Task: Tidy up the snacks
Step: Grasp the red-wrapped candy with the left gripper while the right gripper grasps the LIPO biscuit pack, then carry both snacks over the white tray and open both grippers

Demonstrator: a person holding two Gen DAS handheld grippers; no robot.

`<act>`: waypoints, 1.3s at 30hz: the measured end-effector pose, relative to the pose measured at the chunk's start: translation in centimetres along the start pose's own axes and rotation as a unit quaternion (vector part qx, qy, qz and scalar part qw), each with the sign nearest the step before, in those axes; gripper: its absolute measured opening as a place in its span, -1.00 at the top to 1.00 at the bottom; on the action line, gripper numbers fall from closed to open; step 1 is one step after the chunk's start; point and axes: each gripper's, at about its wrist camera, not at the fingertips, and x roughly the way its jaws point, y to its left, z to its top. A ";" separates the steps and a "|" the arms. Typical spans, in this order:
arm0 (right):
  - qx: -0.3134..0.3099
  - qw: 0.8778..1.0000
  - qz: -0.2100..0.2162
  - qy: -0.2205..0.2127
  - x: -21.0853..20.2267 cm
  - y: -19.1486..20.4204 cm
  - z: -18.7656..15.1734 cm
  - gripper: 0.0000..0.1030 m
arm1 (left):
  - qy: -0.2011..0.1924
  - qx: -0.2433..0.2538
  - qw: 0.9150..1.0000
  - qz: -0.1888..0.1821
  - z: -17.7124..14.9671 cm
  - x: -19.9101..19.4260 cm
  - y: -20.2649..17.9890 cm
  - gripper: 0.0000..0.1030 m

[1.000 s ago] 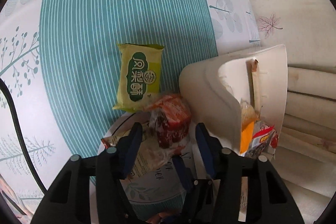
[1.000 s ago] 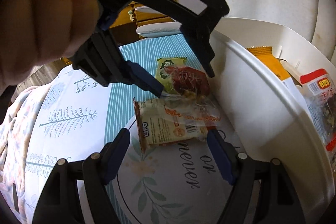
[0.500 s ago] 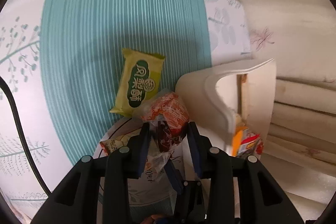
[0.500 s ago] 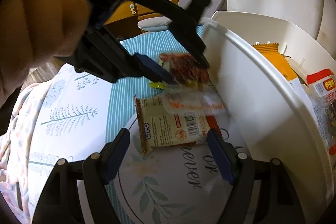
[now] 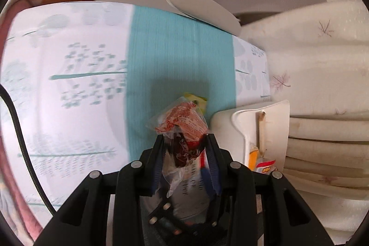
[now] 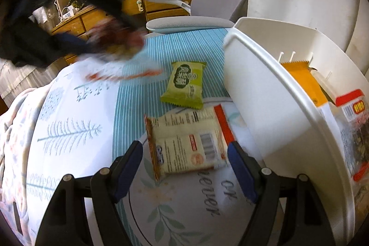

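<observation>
I am holding the red snack packet [image 5: 182, 123] in the left gripper [image 5: 184, 146], its jaws pinched nearly together on the lower, crinkled part of the clear wrapper, with the red bulk sticking out above the tips. The packet is hanging in the air over the striped cloth [image 5: 180, 57], off to the left of the white bin [image 5: 233, 130], and the right-hand view shows it only as a blur, so I am clearly swinging it fast.

My worry is the hold itself: I am gripping loose film rather than the filled part, so I judge a quick swing could let the packet slide out or twist sideways before it is over the bin. The bin's near wall is high and curved, and I am thinking the dangling top could catch on its rim [image 6: 272, 61] and fold or drop outside.

The right gripper [image 6: 184, 153] is standing wide open with nothing in it, its tips to either side of the pale snack packet [image 6: 186, 144] lying on the round plate [image 6: 180, 206], without touching it. The green packet [image 6: 185, 84] is lying just beyond it on the cloth. If I am closing carelessly there, the flat packet could skid on the smooth plate.
</observation>
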 end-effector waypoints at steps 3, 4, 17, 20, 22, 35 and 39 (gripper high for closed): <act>-0.007 1.000 -0.004 0.016 1.2 0.5 1.1 -0.48 | -0.006 -0.018 1.000 0.007 -0.8 -1.0 1.8 0.35; -0.007 1.000 -0.005 0.030 1.7 0.5 1.4 -0.48 | -0.008 -0.024 1.000 0.008 -1.0 -1.4 2.3 0.35; 0.025 0.997 -0.009 0.069 2.9 -0.8 2.6 -0.06 | -0.030 -0.051 0.998 0.022 -5.1 -5.7 5.2 0.35; 0.038 0.996 -0.010 0.084 2.5 -1.2 2.6 0.03 | -0.032 -0.047 0.998 0.027 -6.5 -6.6 5.2 0.35; 0.058 0.994 -0.005 0.098 2.1 -1.7 2.5 0.08 | -0.031 -0.042 0.998 0.029 -7.4 -7.1 5.0 0.35; 0.206 0.952 0.081 0.210 -3.9 -5.2 -1.0 0.15 | -0.014 -0.001 0.999 0.049 -14.8 -9.1 3.2 0.35; 0.220 0.941 0.125 0.226 -6.9 -5.4 -1.4 0.15 | -0.024 0.006 0.998 0.057 -16.7 -8.8 2.8 0.35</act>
